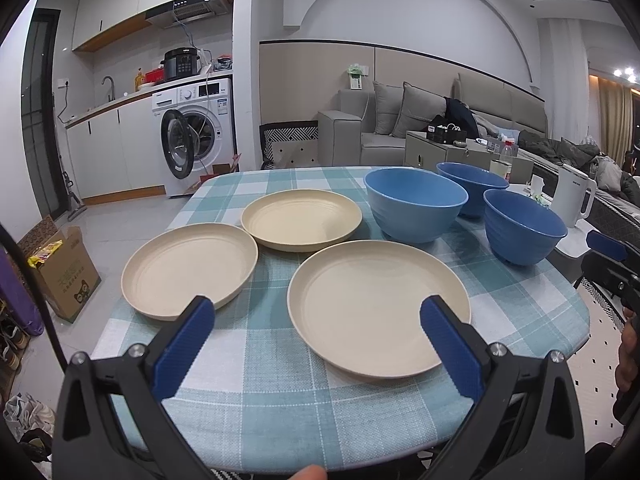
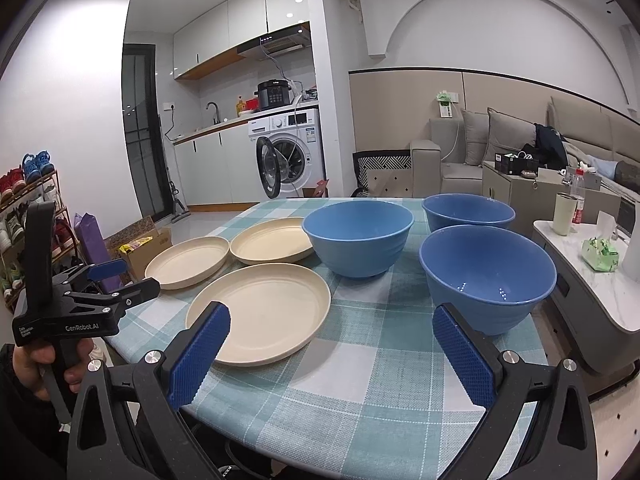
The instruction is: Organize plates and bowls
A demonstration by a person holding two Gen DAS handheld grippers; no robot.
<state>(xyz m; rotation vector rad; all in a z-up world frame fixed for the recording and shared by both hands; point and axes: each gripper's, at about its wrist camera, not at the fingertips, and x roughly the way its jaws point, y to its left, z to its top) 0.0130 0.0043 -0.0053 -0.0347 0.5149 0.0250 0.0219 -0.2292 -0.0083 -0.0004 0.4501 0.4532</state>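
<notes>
We hold both grippers spread and empty: left gripper (image 1: 316, 320) over the plates (image 1: 378, 310), right gripper (image 2: 332, 326) beside the bowls (image 2: 486, 276). Only the right view shows our hand (image 2: 38, 364) and shoe rack (image 2: 24, 200).

A white washing machine (image 1: 196, 136) stands open beneath white cabinets (image 1: 116, 8), near a grey sofa (image 1: 384, 128).

Table (image 1: 256, 420), checked cloth | three cream plates (image 1: 378, 306) at 9 o'clock | three blue bowls (image 1: 416, 204) at 2 o'clock
</notes>
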